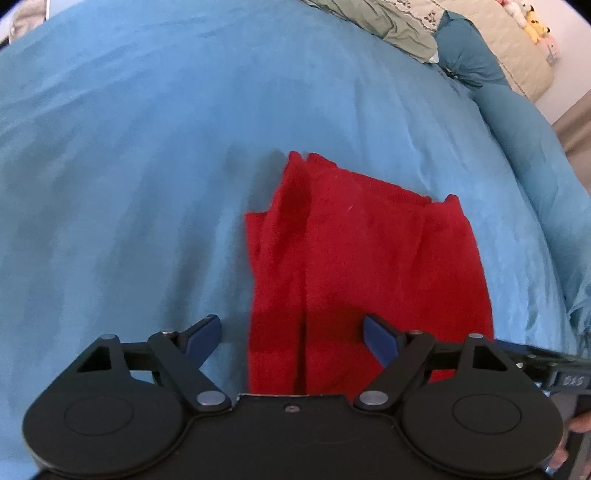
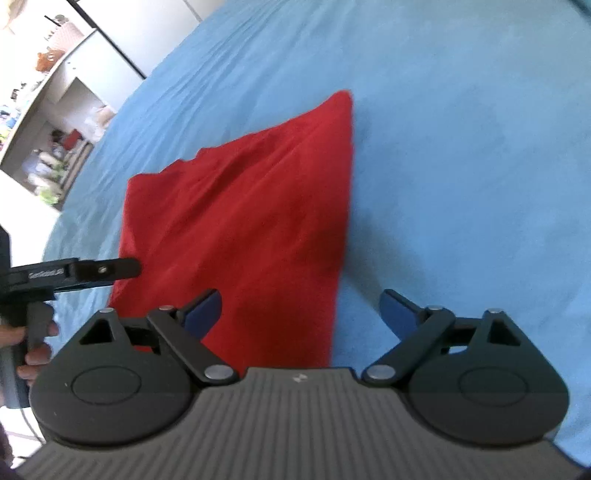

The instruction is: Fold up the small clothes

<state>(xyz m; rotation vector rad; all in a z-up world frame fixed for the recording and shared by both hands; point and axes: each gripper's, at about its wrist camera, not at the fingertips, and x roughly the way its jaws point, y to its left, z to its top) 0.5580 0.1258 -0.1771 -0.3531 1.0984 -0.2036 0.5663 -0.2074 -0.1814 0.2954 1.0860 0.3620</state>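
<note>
A red garment [image 1: 351, 258] lies folded in a long strip on the blue bed cover [image 1: 147, 147]. It also shows in the right wrist view [image 2: 240, 221]. My left gripper [image 1: 291, 332] is open and empty, hovering over the garment's near left corner, with its right finger above the cloth and its left finger over the cover. My right gripper [image 2: 299, 314] is open and empty over the garment's near right corner. The left gripper's side shows at the left of the right wrist view [image 2: 74, 273].
A green-grey blanket [image 1: 388, 22] and a teal pillow [image 1: 469, 51] lie at the far right of the bed. Plush toys [image 1: 532, 22] sit beyond them. Shelves with clutter [image 2: 48, 110] stand past the bed's left edge in the right wrist view.
</note>
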